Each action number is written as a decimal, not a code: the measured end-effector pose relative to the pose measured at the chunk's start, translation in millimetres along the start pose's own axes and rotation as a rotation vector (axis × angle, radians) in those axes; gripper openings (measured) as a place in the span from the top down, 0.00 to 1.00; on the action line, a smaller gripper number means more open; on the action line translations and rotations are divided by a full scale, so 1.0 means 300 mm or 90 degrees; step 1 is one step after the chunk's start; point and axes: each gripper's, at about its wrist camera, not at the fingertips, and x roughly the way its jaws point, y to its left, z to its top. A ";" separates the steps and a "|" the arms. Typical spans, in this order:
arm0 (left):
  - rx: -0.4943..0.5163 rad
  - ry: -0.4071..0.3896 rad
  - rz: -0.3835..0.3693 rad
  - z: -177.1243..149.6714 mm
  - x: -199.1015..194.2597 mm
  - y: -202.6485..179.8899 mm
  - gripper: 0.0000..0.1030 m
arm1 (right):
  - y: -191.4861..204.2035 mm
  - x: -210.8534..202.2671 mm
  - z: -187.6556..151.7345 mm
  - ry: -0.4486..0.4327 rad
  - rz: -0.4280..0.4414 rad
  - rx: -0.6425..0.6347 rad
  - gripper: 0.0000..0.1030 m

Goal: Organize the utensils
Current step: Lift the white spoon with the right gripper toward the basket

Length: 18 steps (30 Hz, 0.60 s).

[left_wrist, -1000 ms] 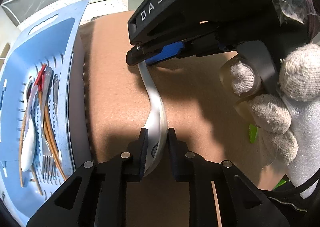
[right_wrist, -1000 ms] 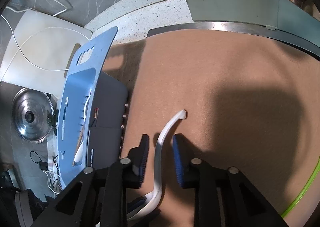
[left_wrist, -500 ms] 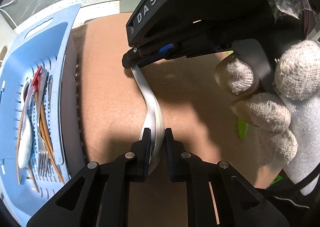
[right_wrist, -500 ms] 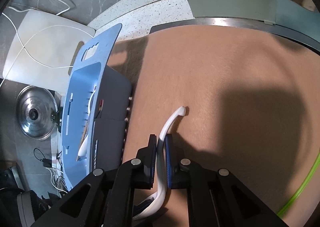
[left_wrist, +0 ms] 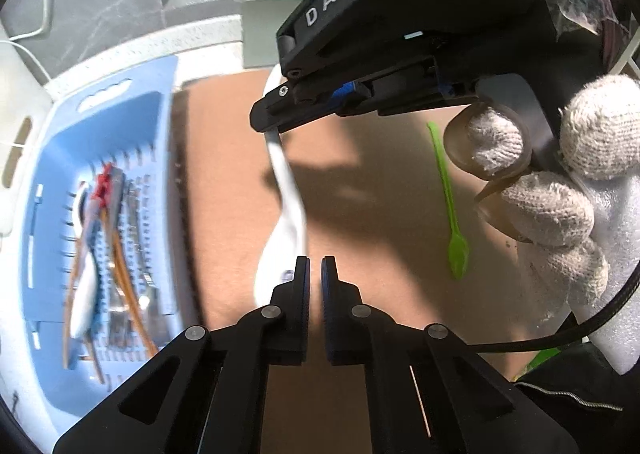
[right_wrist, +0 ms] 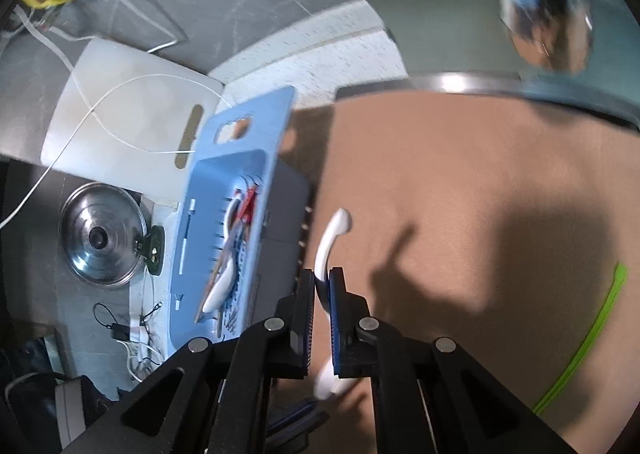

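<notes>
Pointing steeply down over the brown-covered desk [left_wrist: 224, 174]: left hand-held gripper [left_wrist: 315, 282], pinched almost shut after closing further just now, no white visible in the slit, bowl of the white plastic spoon [left_wrist: 286, 190] lying against its left finger. Gripping the spoon's handle from above: right hand-held gripper [left_wrist: 272, 122], clamped tight, held by a white knit-gloved hand [left_wrist: 560, 174]. Raised clear of the desk now, casting a shadow, beside the slotted blue plastic basket [left_wrist: 132, 122]; a second ago lying flat between two sets of parted jaws. Newly in view: thin green plastic spoon [left_wrist: 448, 190].
</notes>
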 end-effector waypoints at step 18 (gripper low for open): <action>0.035 0.031 0.026 0.040 0.035 0.041 0.84 | -0.100 0.005 -0.003 0.013 0.008 0.093 0.94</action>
